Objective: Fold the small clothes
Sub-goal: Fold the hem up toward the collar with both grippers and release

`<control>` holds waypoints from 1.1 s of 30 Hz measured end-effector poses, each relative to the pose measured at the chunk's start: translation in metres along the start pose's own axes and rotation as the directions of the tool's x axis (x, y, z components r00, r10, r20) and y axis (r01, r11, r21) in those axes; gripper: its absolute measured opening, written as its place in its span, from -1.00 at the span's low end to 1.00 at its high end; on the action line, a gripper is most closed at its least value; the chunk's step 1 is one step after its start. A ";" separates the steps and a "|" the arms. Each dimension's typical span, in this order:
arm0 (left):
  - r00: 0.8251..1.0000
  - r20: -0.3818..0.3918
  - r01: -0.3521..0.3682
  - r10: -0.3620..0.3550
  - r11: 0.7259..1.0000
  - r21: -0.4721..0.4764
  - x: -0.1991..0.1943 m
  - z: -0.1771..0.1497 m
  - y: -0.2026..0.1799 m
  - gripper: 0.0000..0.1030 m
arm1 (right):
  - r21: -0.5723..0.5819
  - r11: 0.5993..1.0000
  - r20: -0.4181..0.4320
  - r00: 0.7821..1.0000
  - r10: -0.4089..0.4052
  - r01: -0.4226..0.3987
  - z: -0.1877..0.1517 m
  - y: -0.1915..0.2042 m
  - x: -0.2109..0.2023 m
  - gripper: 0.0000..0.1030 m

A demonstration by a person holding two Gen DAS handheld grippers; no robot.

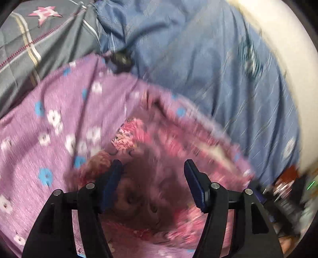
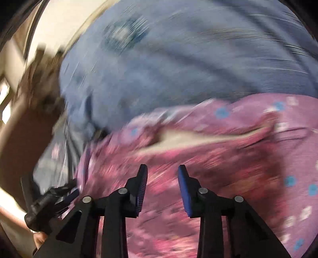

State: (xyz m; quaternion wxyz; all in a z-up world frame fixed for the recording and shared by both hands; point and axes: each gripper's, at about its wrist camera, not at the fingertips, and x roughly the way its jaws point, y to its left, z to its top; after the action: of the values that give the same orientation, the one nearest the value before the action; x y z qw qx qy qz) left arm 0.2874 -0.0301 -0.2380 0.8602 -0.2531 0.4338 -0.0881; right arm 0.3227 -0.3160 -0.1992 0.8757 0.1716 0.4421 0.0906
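A small purple garment (image 1: 59,123) with white and blue flowers lies on a blue bedsheet (image 1: 188,59). A pink floral patterned part (image 1: 131,135) of it shows in its middle. My left gripper (image 1: 153,168) is open just above the pink part, holding nothing. In the right wrist view the same purple garment (image 2: 248,127) and its pink part (image 2: 198,168) fill the lower half, blurred by motion. My right gripper (image 2: 163,174) is open over the pink part, empty. The left gripper (image 2: 49,200) shows at the lower left of that view.
A grey garment (image 1: 39,39) with a pink star (image 1: 44,13) lies at the far left. A small dark object (image 1: 121,59) sits at the purple garment's far edge. The bed's pale edge (image 1: 288,49) runs along the right.
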 end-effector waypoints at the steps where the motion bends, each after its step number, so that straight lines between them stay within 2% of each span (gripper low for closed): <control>1: 0.998 0.022 -0.056 0.055 0.998 0.040 0.005 -0.003 -0.002 0.24 | -0.026 1.000 -0.024 1.000 -0.001 0.000 -0.003 0.014 0.011 -0.41; 3: 0.989 0.053 -0.138 0.135 0.989 0.061 0.013 -0.003 0.001 0.24 | -0.073 0.997 -0.081 0.996 -0.029 0.023 -0.006 0.038 0.041 -0.42; 7: 0.995 -0.014 -0.099 0.099 0.995 0.001 0.025 0.009 0.013 0.26 | -0.081 0.993 -0.182 0.978 -0.102 0.089 0.008 0.050 0.106 -0.42; 9: 0.995 -0.031 -0.092 0.092 0.996 -0.001 0.026 0.011 0.017 0.26 | -0.072 0.986 -0.189 0.969 -0.159 0.148 0.025 0.049 0.141 -0.47; 10: 0.996 -0.044 -0.083 0.083 0.996 -0.008 0.029 0.014 0.017 0.26 | -0.059 0.987 -0.186 0.970 -0.158 0.150 0.032 0.046 0.148 -0.47; 14: 0.994 -0.071 -0.082 0.083 0.996 0.023 0.035 0.015 0.012 0.30 | 0.021 0.982 -0.057 0.981 -0.185 0.186 0.079 0.034 0.165 -0.47; 16: 0.994 -0.079 -0.078 0.080 0.997 0.027 0.035 0.016 0.011 0.30 | 0.081 0.980 0.032 0.982 -0.187 0.184 0.096 0.027 0.151 -0.45; 19: 0.994 -0.075 -0.076 0.077 0.997 0.020 0.034 0.021 0.011 0.30 | 0.112 0.980 0.091 0.980 -0.175 0.165 0.099 0.017 0.121 -0.36; 24: 0.993 -0.017 -0.114 0.115 0.993 0.040 0.023 0.022 0.010 0.30 | 0.123 0.972 0.075 0.974 -0.212 0.202 0.066 -0.012 0.054 -0.36; 27: 0.990 -0.015 -0.140 0.142 0.988 0.064 0.026 0.018 0.009 0.33 | 0.154 0.957 0.055 0.965 -0.256 0.245 0.025 -0.036 0.009 -0.36; 28: 0.986 -0.008 -0.164 0.165 0.983 0.080 0.027 0.016 0.008 0.36 | 0.160 0.954 0.049 0.963 -0.264 0.253 0.010 -0.041 -0.003 -0.36; 31: 0.973 0.012 -0.232 0.232 0.965 0.126 0.032 0.012 0.004 0.62 | 0.195 0.944 0.011 0.962 -0.272 0.265 -0.040 -0.061 -0.026 -0.35; 33: 0.966 0.007 -0.257 0.259 0.954 0.156 0.037 0.010 0.002 0.68 | 0.224 0.933 -0.041 0.959 -0.280 0.282 -0.070 -0.080 -0.028 -0.41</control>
State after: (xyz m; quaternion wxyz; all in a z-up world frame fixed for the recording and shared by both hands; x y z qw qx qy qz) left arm 0.3174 -0.0388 -0.2595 0.8785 -0.1258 0.4607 -0.0103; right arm 0.2501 -0.3833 -0.2471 0.8523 0.2056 0.4732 -0.0860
